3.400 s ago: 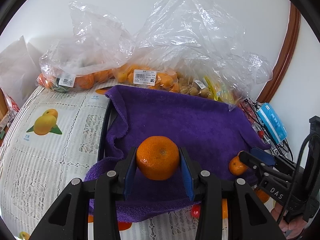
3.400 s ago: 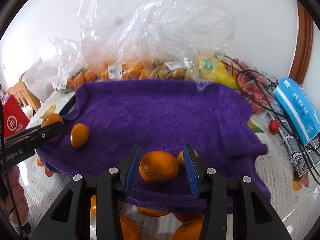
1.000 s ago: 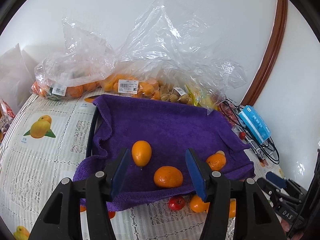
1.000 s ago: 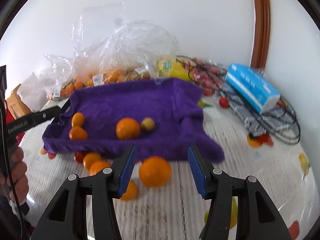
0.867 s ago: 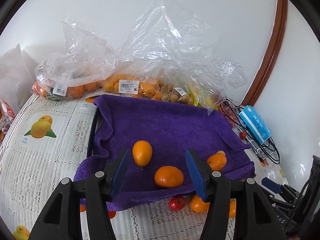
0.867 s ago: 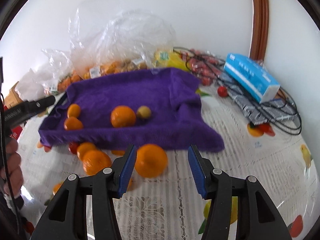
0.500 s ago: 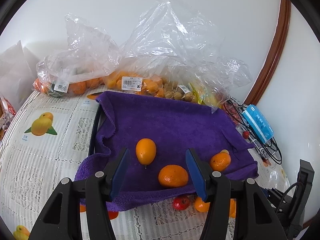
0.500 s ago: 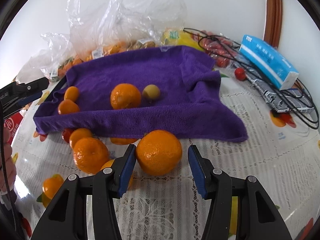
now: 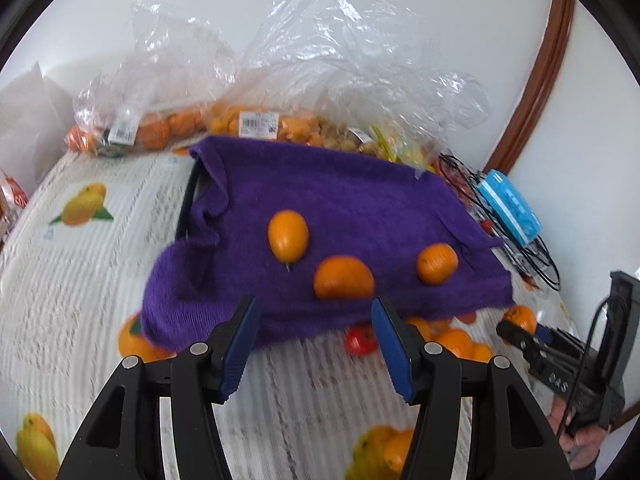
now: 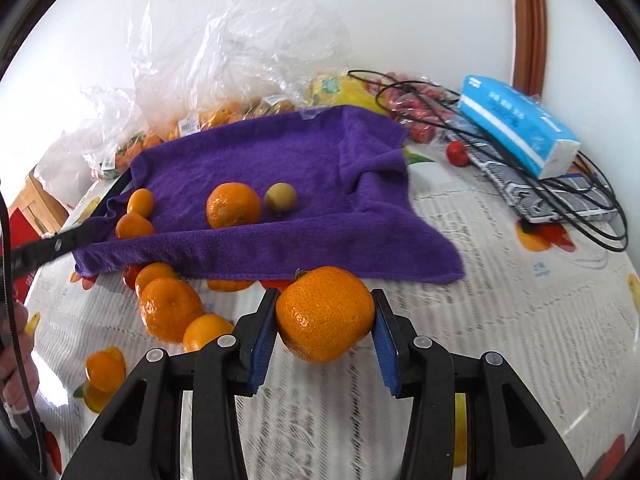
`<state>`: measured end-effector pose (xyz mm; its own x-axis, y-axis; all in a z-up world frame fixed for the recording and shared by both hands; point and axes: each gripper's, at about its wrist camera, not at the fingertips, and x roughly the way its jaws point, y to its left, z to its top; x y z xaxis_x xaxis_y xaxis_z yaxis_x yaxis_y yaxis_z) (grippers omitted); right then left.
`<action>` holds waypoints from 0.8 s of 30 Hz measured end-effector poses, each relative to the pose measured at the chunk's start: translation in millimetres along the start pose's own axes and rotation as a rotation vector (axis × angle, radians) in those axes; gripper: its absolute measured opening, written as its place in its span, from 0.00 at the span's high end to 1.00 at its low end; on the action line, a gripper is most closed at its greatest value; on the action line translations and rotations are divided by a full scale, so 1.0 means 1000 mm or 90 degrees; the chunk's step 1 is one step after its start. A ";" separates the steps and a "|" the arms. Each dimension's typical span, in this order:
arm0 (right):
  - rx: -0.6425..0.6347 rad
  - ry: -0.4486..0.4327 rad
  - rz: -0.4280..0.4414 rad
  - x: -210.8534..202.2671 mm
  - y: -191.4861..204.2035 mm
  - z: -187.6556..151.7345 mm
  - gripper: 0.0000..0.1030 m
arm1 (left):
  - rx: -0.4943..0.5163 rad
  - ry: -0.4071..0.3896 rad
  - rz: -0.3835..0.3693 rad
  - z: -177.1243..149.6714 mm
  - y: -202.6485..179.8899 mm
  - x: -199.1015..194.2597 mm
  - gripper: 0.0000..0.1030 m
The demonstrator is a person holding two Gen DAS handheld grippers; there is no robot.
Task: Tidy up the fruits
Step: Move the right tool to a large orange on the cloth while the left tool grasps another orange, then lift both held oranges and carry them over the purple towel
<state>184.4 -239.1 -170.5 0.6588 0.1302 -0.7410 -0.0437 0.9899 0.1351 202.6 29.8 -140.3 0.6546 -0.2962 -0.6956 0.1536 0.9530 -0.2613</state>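
Observation:
A purple towel (image 9: 344, 208) (image 10: 280, 168) lies over a tray on the table. On it lie an oval orange fruit (image 9: 288, 236), a mandarin (image 9: 343, 278), another mandarin (image 9: 437, 263) (image 10: 233, 205) and a small yellow-green fruit (image 10: 281, 197). My left gripper (image 9: 314, 342) is open and empty, just in front of the towel's near edge. My right gripper (image 10: 324, 332) is shut on a large mandarin (image 10: 325, 314) in front of the towel. Several loose mandarins (image 10: 170, 314) and a red fruit (image 9: 361, 340) lie by the towel's front edge.
Clear plastic bags of fruit (image 9: 256, 120) stand behind the towel against the wall. A blue tissue pack (image 10: 516, 124), black cables (image 10: 576, 200) and small red fruits (image 10: 456, 152) lie to the right. The tablecloth (image 9: 80, 280) has printed fruit pictures.
My right gripper has closed onto the large mandarin that lay between its fingers. My left gripper has drawn back and lower from the towel, still open.

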 end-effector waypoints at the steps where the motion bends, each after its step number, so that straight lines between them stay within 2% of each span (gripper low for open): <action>1: 0.003 -0.002 -0.001 -0.003 -0.003 -0.001 0.57 | 0.002 0.007 -0.007 -0.007 -0.002 -0.003 0.46; 7: 0.021 -0.014 -0.001 -0.021 -0.014 -0.010 0.57 | 0.003 0.062 -0.054 -0.042 -0.020 -0.010 0.46; 13: 0.009 -0.017 -0.008 -0.043 -0.015 -0.025 0.57 | 0.007 0.080 -0.071 -0.064 -0.036 -0.013 0.46; 17: 0.009 -0.021 -0.006 -0.055 -0.016 -0.033 0.57 | 0.025 0.089 -0.055 -0.074 -0.047 -0.007 0.48; 20: 0.010 -0.022 -0.007 -0.060 -0.016 -0.038 0.57 | 0.050 0.088 -0.019 -0.079 -0.056 -0.002 0.52; 22: 0.015 -0.021 -0.004 -0.061 -0.017 -0.040 0.57 | 0.074 0.073 0.014 -0.080 -0.062 -0.001 0.56; 24: 0.017 -0.018 0.000 -0.061 -0.016 -0.042 0.57 | 0.104 0.063 0.041 -0.084 -0.069 0.000 0.66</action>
<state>113.2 -260.9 -155.6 0.6793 0.1276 -0.7227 -0.0238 0.9881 0.1521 130.3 -41.1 -178.3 0.5921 -0.2307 -0.7721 0.2370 0.9656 -0.1068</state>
